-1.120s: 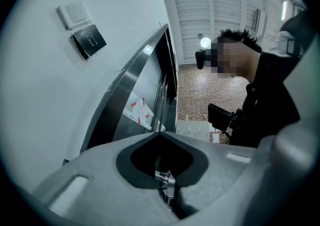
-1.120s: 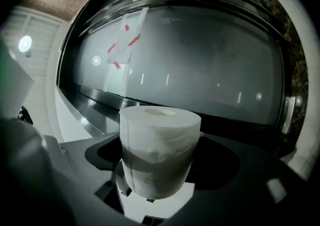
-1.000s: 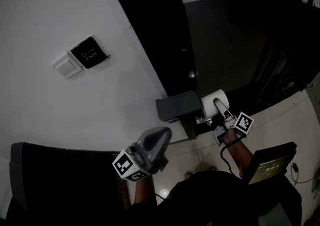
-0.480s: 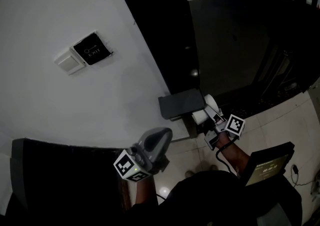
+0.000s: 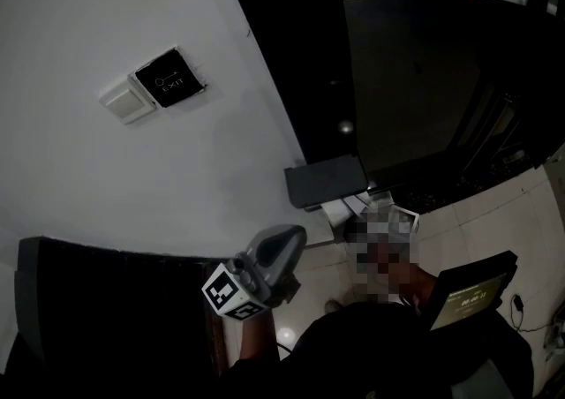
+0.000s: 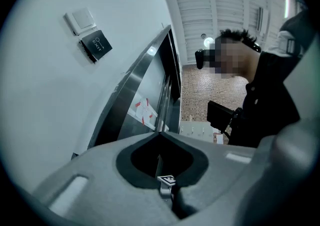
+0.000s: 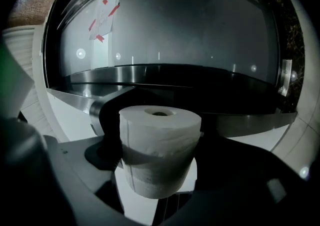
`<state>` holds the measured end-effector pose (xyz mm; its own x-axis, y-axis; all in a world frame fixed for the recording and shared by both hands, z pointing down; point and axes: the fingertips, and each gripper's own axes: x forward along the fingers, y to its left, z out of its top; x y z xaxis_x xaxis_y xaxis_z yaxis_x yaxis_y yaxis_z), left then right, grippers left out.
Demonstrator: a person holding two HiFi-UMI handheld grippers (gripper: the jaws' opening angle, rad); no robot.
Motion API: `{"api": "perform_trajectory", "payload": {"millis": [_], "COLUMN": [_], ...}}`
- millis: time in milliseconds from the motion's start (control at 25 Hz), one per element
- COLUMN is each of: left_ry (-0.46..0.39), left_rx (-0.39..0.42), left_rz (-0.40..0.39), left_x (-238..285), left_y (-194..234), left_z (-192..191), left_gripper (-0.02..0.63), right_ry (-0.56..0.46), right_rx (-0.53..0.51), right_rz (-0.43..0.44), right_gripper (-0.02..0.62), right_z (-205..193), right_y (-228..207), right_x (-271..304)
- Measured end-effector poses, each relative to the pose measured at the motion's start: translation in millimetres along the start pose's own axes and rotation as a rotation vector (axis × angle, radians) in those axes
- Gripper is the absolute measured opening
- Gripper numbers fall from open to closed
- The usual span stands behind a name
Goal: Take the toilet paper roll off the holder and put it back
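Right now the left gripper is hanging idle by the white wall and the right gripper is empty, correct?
Not quite. The right gripper is not empty: the right gripper view shows the toilet paper roll clamped between its jaws. The rest holds: the left gripper hangs by the white wall, holding nothing.

The paper roll (image 7: 159,142) is matt; the dark panel (image 7: 200,30) and metal ledge (image 7: 75,97), glossy.

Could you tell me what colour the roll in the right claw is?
Plain white: the cylindrical toilet paper roll shows best in the right gripper view.
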<state>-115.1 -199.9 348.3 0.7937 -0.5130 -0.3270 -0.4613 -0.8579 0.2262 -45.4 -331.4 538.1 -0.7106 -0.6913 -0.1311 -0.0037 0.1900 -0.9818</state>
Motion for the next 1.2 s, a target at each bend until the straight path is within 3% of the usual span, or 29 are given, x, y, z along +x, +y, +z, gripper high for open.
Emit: {"api": "perform_trajectory", "payload": {"millis": [600,960,1080,1200], "left_ry": [-0.008,-0.002,-0.003,-0.001], "left_rx": [-0.003,-0.018,-0.021,-0.022], "left_rz": [0.019,-0.016,-0.035,-0.055], "left_x": [-11.1,2.8,9.4,17.0], "left_y": [8.8,6.7,5.9,2.5], "left_z": [2.0,-1.6,-2.3,-3.7], "left_gripper": [0.000,0.000,0.000,0.000], "right_ry": [0.098,0.185,0.163,0.090], "right_rx": [0.029,-0.056,-0.132,-0.294], "right_rz": [-0.033,0.036,-0.003,-0.061], "right_gripper": [0.442,0.451,0.389,0.286], "right_z": [-38.4,-49.1,-35.9,-5.6], "right_y": [-12.1,16.0,21.2,32.0], "right_x": [16.3,-22.6,-51.7,-77.1]}}
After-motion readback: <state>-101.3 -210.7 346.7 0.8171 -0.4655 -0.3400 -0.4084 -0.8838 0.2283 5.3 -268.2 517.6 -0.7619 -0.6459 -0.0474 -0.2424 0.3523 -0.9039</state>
